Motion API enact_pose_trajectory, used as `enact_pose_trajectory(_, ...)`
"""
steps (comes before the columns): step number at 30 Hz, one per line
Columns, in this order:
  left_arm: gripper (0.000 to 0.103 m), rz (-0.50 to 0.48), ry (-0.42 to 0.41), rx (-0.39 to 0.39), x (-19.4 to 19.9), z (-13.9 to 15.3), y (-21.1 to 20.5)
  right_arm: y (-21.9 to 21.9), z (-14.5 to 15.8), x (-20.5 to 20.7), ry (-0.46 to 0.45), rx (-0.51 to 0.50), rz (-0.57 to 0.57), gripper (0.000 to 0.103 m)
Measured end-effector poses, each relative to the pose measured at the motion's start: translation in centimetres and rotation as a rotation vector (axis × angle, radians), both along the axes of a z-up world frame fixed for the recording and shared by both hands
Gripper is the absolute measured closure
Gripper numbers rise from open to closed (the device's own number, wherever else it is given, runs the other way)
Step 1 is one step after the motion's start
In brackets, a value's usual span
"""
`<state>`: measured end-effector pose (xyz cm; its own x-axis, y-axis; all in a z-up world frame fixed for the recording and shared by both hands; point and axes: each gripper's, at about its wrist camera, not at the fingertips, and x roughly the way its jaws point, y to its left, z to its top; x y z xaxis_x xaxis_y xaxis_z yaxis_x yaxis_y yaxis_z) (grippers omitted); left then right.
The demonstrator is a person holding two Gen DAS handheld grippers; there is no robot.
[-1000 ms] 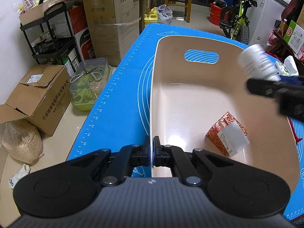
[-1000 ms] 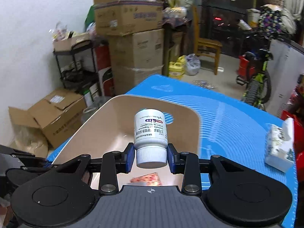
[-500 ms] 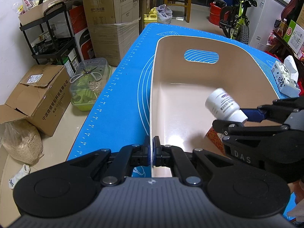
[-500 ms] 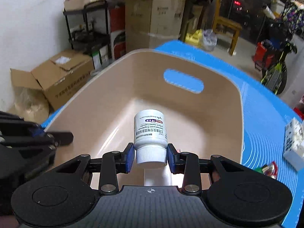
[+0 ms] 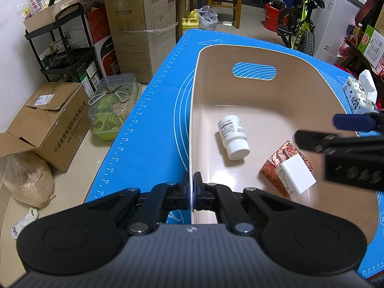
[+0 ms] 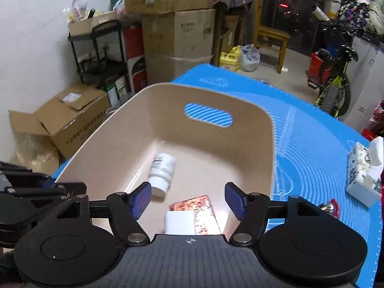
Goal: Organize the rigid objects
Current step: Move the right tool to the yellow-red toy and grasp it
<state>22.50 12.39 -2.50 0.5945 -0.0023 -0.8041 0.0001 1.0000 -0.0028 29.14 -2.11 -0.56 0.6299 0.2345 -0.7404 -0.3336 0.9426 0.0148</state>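
The white pill bottle (image 6: 161, 174) lies on its side on the bin floor, beyond and below the right gripper (image 6: 189, 201), clear of its blue fingers (image 6: 141, 200), which are spread wide and hold nothing. The left gripper (image 5: 191, 194) is clamped on the near wall of the beige bin (image 5: 319, 76). Bin contents: the bottle (image 5: 233, 137) (cap toward the camera) and a red patterned box (image 5: 287, 168), near each other but apart. The bin sits on the blue mat (image 5: 153, 120) covering the counter

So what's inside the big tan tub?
Inside the tub lie a white bottle on its side and a red patterned box. The right gripper hides part of the floor.
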Motion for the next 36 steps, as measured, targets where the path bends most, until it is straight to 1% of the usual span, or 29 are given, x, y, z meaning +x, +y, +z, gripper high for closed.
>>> enact_pose_trajectory(7, 0.099, 0.001, 0.0, 0.0, 0.0, 0.0, 0.0, -4.3, 2.2, -1.0, -0.04, 0.014, -0.076, 0.024)
enact_pose_trajectory(11, 0.098, 0.001, 0.0, 0.0, 0.0, 0.0, 0.0, -7.8, 2.6, -1.6, -0.032, 0.016, -0.145, 0.022)
enact_pose_trajectory(13, 0.098, 0.0, 0.0, 0.001, 0.0, 0.0, 0.0, -9.5, 2.3, -1.9, -0.021, 0.015, -0.187, 0.022)
enact_pose_trajectory(18, 0.098, 0.001, 0.001, 0.0, 0.0, 0.0, 0.0, -12.8, 0.3, -2.6, 0.054, 0.013, -0.298, 0.021)
enact_pose_trajectory(23, 0.098, 0.001, 0.001, 0.0, 0.0, 0.0, 0.0, -14.4, -1.9, -3.2, 0.093, -0.016, -0.376, 0.021)
enact_pose_trajectory(25, 0.098, 0.001, 0.001, 0.002, 0.0, 0.0, 0.0, -15.0, -2.9, -3.2, 0.13, -0.016, -0.404, 0.022)
enact_pose_trajectory(28, 0.098, 0.0, 0.001, 0.002, 0.0, 0.1, 0.0, -16.0, -4.4, -2.9, 0.175, -0.006, -0.447, 0.022)
enact_pose_trajectory(31, 0.098, 0.0, 0.001, 0.001, 0.0, 0.1, 0.0, -17.0, -6.1, -2.9, 0.218, 0.012, -0.499, 0.026)
enact_pose_trajectory(36, 0.098, 0.0, 0.001, 0.002, 0.0, 0.1, 0.0, -18.0, -7.9, -2.8, 0.293, 0.074, -0.565, 0.027)
